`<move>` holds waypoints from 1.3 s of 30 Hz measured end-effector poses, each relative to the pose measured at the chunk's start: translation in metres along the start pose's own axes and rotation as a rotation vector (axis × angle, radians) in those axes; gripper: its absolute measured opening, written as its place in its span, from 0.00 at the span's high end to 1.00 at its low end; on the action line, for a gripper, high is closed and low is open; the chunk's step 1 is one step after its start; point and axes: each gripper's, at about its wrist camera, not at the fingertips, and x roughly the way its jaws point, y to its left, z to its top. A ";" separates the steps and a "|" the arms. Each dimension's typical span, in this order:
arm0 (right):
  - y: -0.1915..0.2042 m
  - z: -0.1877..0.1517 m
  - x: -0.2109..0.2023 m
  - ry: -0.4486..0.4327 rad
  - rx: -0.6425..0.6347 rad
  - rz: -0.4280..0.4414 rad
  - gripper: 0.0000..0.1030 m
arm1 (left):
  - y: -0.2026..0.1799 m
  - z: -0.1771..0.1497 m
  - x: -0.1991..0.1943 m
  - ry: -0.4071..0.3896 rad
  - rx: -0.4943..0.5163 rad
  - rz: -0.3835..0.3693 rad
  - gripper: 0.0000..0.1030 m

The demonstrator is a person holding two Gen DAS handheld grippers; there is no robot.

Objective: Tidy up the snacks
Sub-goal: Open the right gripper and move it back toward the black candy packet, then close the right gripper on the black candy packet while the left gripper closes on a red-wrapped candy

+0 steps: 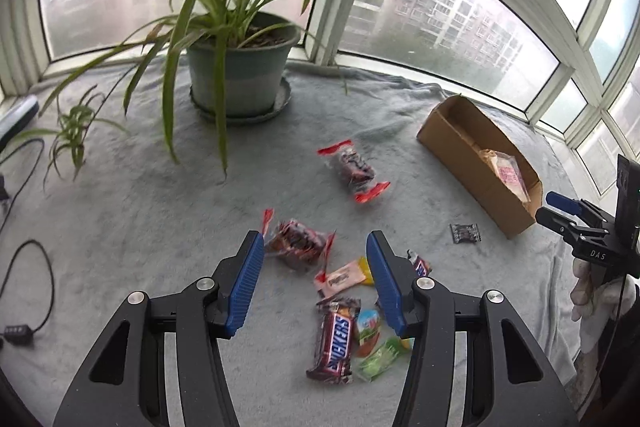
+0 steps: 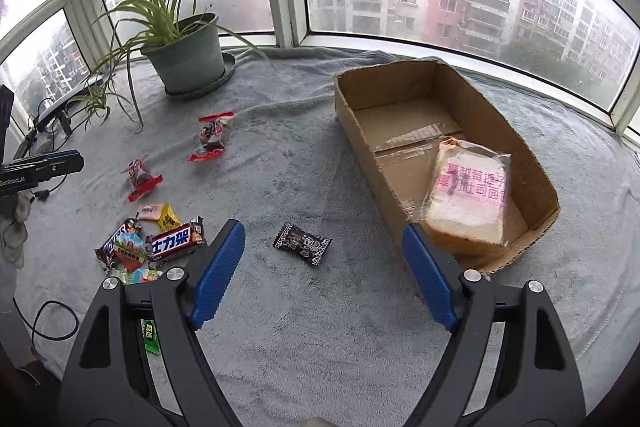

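Observation:
An open cardboard box lies on the grey blanket and holds a wrapped bread slice; the box also shows in the left wrist view. My left gripper is open above a pile of snacks: a Snickers bar, a pink candy and green wrappers. A red-ended snack bag lies just ahead of it, another farther off. My right gripper is open and empty over a small black candy, next to the box.
A potted spider plant stands at the back by the windows. Cables and a device lie at the left edge. The grey blanket covers the whole sill.

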 end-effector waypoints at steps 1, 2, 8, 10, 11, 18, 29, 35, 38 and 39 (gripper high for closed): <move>0.003 -0.001 0.005 0.012 -0.009 0.010 0.19 | 0.003 -0.005 0.003 0.007 -0.015 -0.003 0.49; 0.006 -0.002 0.008 0.020 -0.021 0.014 0.19 | 0.004 -0.009 0.005 0.014 -0.028 -0.006 0.49; 0.021 -0.005 0.035 0.082 -0.121 0.014 0.19 | 0.015 -0.026 0.020 0.047 -0.094 -0.045 0.45; 0.023 -0.005 0.044 0.103 -0.147 0.006 0.19 | 0.016 -0.028 0.027 0.060 -0.103 -0.053 0.45; 0.024 -0.004 0.050 0.114 -0.157 0.000 0.19 | 0.016 -0.028 0.031 0.066 -0.112 -0.062 0.45; 0.015 0.008 0.081 0.183 -0.127 0.044 0.19 | 0.025 -0.027 0.058 0.120 -0.193 -0.111 0.45; 0.016 0.012 0.114 0.277 -0.120 0.117 0.19 | 0.027 -0.021 0.081 0.144 -0.226 -0.135 0.45; 0.016 0.008 0.110 0.302 -0.124 0.164 0.32 | 0.018 -0.014 0.089 0.148 -0.181 -0.119 0.45; 0.015 0.009 0.106 0.300 -0.133 0.175 0.43 | 0.012 -0.010 0.093 0.147 -0.153 -0.103 0.45; 0.015 0.010 0.105 0.299 -0.144 0.165 0.45 | 0.011 -0.009 0.094 0.146 -0.150 -0.103 0.45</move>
